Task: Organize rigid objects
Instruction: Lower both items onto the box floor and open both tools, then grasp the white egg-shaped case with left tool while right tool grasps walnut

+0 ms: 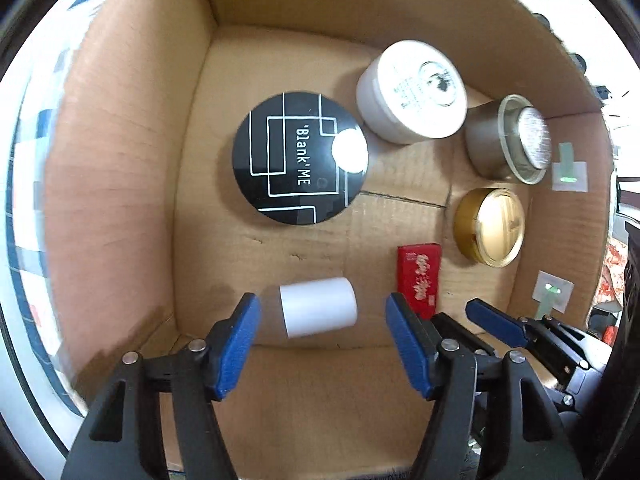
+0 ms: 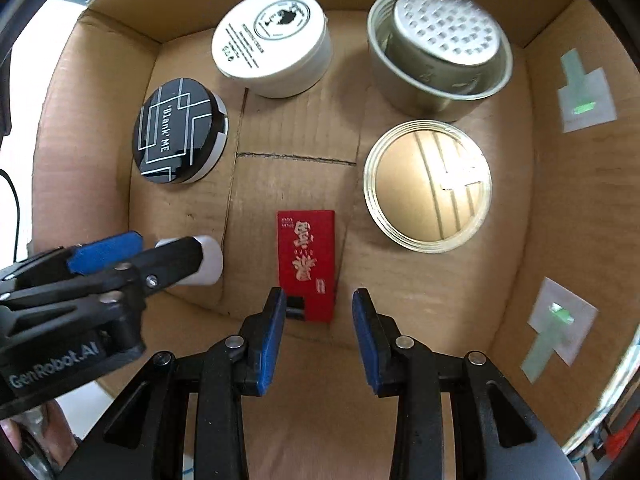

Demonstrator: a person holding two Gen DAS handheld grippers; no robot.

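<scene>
Inside a cardboard box (image 1: 120,168) lie a black "Blank ME" round tin (image 1: 298,158), a white round jar (image 1: 412,90), a silver tin (image 1: 506,140), a gold tin (image 1: 490,226), a red flat box (image 1: 418,278) and a small white cylinder (image 1: 318,307). My left gripper (image 1: 322,338) is open, its blue pads on either side of the white cylinder and a little above it. My right gripper (image 2: 320,334) is open just above the near end of the red flat box (image 2: 306,258). The left gripper (image 2: 120,252) shows in the right wrist view over the white cylinder (image 2: 210,260).
The box walls (image 2: 568,208) rise on all sides and carry taped green-lit tags (image 2: 582,106). The black tin (image 2: 180,130), white jar (image 2: 276,42), silver tin (image 2: 438,50) and gold tin (image 2: 428,186) fill the far half. Bare cardboard floor (image 2: 288,128) lies in the middle.
</scene>
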